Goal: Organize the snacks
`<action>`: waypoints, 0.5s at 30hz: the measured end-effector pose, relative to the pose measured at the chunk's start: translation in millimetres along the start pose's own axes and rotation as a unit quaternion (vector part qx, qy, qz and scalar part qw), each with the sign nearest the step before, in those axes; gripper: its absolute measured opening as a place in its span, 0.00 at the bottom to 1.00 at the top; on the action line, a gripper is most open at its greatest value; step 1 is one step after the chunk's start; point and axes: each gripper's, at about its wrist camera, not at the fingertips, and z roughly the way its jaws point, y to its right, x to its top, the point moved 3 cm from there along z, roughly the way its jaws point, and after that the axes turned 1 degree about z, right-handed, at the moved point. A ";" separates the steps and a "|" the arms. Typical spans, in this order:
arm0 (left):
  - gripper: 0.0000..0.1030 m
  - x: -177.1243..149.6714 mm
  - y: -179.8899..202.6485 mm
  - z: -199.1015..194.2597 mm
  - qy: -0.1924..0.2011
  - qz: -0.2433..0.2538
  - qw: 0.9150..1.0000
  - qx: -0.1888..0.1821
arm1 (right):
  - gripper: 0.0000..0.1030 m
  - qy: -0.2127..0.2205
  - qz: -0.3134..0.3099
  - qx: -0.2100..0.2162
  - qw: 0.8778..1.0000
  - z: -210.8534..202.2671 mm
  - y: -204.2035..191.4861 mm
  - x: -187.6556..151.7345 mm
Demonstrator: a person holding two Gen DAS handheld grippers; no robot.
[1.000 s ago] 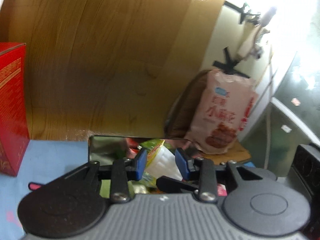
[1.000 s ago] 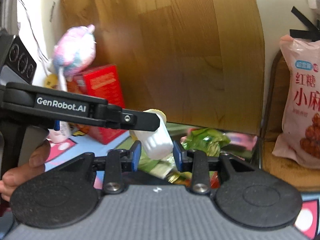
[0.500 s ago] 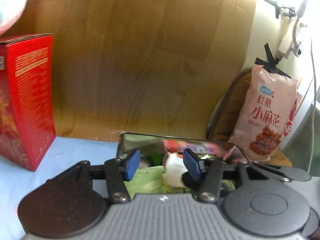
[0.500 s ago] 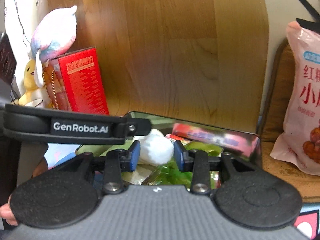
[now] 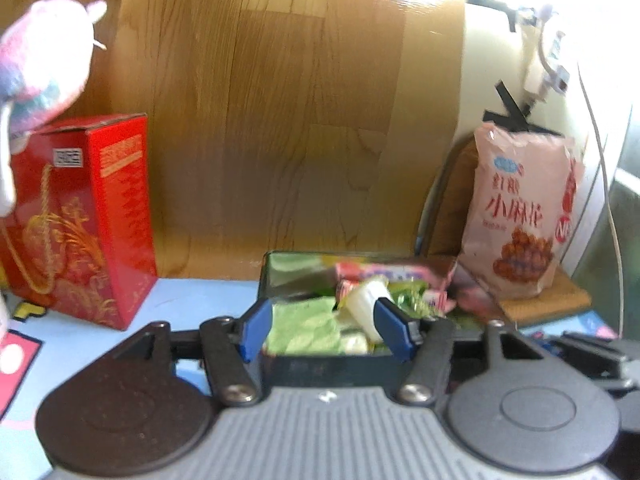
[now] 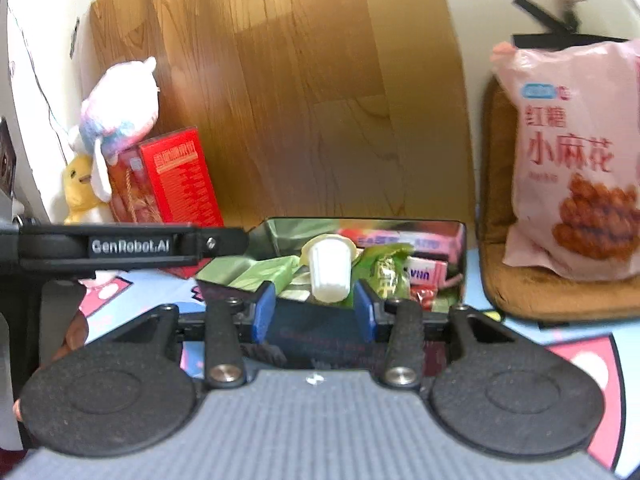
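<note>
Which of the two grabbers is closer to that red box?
Left. The left gripper sits just right of the red box, over the tin; the right gripper is farther over, with the left one between it and the box.

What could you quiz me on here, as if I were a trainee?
1. True or false: the white cup lies inside the metal tin.
2. What colour is the box below the plush toy? A green, B red, C blue.
3. What stands to the right of the tin?
Key: 1 true; 2 B; 3 the pink snack bag.
</note>
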 end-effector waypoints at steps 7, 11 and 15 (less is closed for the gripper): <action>0.60 -36.8 -0.9 -29.0 -0.020 0.016 0.999 0.027 | 0.47 0.015 0.020 0.002 1.000 -36.2 -16.5 -19.5; 0.61 -55.8 -1.8 -40.2 -0.031 0.010 0.999 0.039 | 0.48 0.013 0.029 -0.003 0.999 -49.7 -24.1 -31.9; 0.74 -71.7 0.1 -51.5 -0.037 0.009 0.998 0.049 | 0.48 0.003 0.026 -0.015 1.000 -60.4 -34.0 -47.2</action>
